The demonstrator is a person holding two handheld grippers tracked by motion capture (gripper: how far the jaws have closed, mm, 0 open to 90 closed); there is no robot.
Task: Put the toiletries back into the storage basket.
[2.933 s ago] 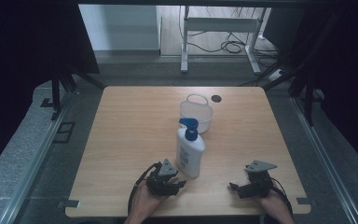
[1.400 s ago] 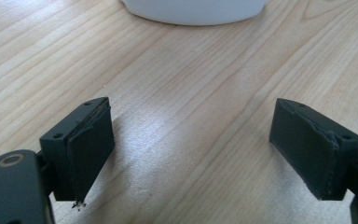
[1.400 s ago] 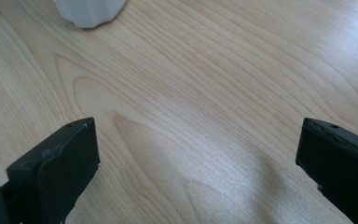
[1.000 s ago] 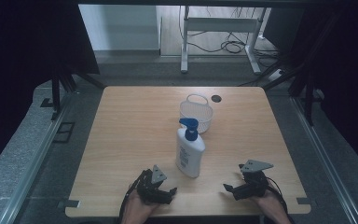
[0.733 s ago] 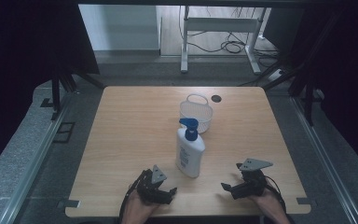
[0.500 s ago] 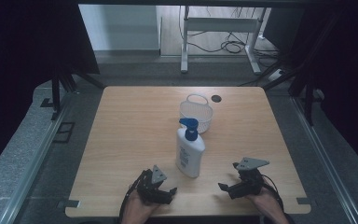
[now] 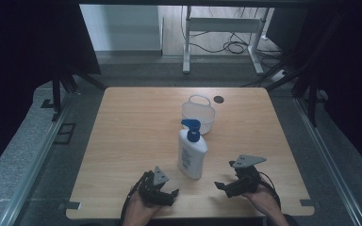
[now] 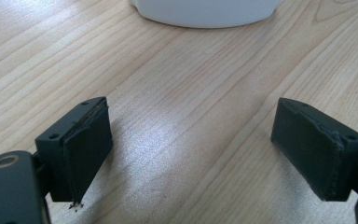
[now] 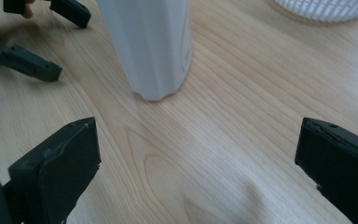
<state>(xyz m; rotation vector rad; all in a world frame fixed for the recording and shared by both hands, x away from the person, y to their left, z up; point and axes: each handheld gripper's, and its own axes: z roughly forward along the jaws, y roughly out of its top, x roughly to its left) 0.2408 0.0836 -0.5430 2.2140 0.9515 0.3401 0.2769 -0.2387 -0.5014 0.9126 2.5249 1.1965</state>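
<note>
1. Down by the near edge, the right gripper (image 7: 222, 187) has its jaws spread wide with nothing between them but bare wood; its fingers (image 9: 56, 163) sit low over the table (image 7: 136, 122)
2. Likewise the left gripper (image 7: 170, 195) is gaping, holding nothing, its pads (image 8: 87, 149) just above the wood
3. Between the two, slightly further in, the white lotion bottle (image 7: 192, 151) with a blue pump stands upright, near both grippers and touched by neither
4. Just behind the bottle sits a white basket (image 7: 198, 114); a dark round hole (image 7: 218, 99) lies beyond it
</note>
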